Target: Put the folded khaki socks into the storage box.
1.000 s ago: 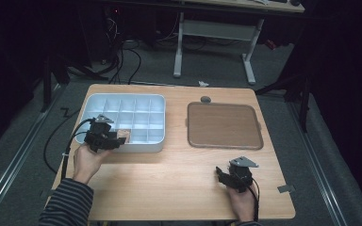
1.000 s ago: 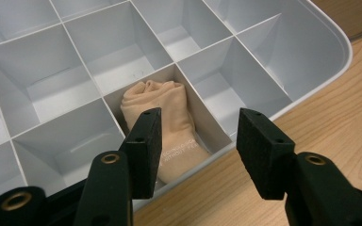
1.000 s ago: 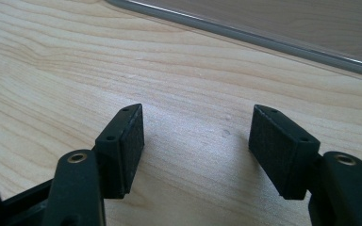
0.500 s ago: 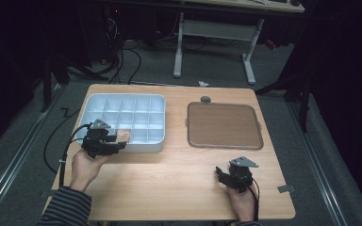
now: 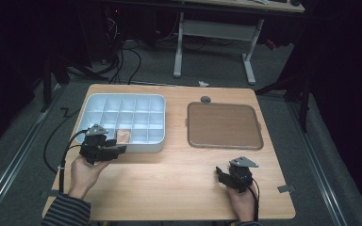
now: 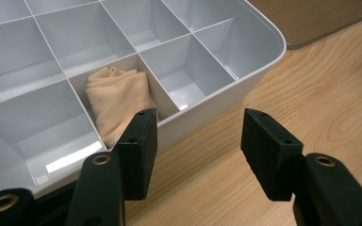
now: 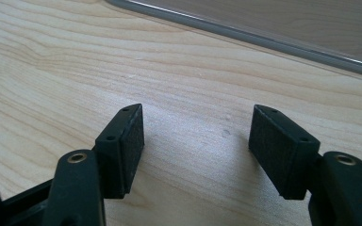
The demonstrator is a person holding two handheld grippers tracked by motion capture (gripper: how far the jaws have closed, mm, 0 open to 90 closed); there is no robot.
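From the high view, I judge the placing step done: my left gripper [image 5: 104, 149] sits at the near edge of the white divided tray [image 5: 90, 104], the folded peach cloth [image 5: 123, 136] in a near-row compartment, the brown lid [image 5: 224, 125] beside it on the worktop [image 5: 169, 188]. In the left gripper view, its fingers have just been opening, nothing between them, cloth [image 6: 118, 101] just beyond; every other visible compartment is empty. In the right gripper view, my right gripper [image 7: 198, 141] rests with fingers apart and empty; next I would reach it for the lid.

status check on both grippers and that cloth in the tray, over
Left gripper open, jaws just widened, nothing between them. Folded cloth lying in a near-row compartment of the white tray. Right gripper open over bare table. Nothing in the way.
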